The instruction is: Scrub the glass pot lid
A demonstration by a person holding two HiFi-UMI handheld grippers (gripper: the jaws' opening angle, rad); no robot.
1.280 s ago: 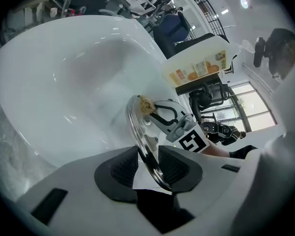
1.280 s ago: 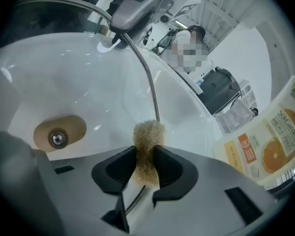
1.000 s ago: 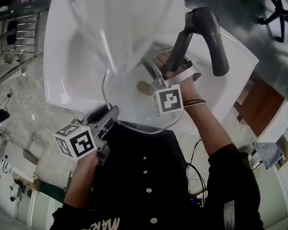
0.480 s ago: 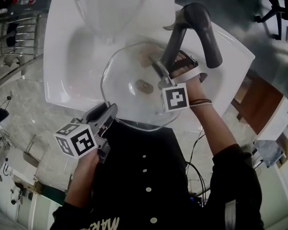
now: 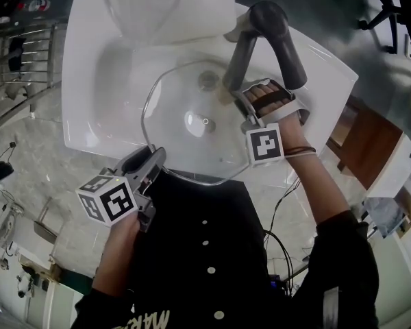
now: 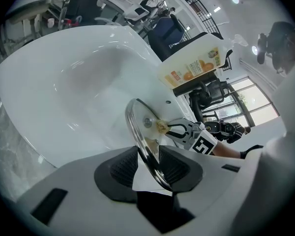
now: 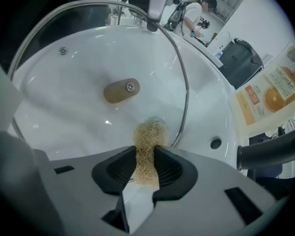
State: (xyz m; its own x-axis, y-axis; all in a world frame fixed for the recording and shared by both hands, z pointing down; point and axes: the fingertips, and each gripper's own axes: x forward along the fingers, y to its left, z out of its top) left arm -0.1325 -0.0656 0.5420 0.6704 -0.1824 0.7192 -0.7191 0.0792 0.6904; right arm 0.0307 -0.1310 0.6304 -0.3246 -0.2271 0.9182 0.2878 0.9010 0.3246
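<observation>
Over the white sink [image 5: 96, 101], which sits in a grey marbled table [image 5: 34, 149], the glass pot lid [image 5: 192, 149] is held up in the air, clear of the basin. The left gripper [image 5: 151, 162] has it by the near rim. In the left gripper view its fingers [image 6: 125, 167] are clenched on the lid's metal edge, which runs up between them and away toward the basin. The lid's tan knob [image 7: 121, 91] shows at the middle of the glass, with a small screw at its centre.

The right gripper [image 5: 238, 101] comes in from the far right side of the lid, beside the dark grey faucet [image 5: 270, 36]. Its fingers are clamped on a tan fibre scrub pad [image 7: 147, 141], whose loose end sticks out past the fingertips. That end lies just inside the lid's rim and seems to press on the glass, though the view through the clear lid does not let me say which face it meets.

An orange-printed carton [image 6: 194, 68] stands at the back of the sink, near the faucet. An overflow hole [image 7: 215, 143] shows in the basin wall just beyond the lid's rim. The person's dark sleeve [image 5: 335, 252] reaches in from the right.
</observation>
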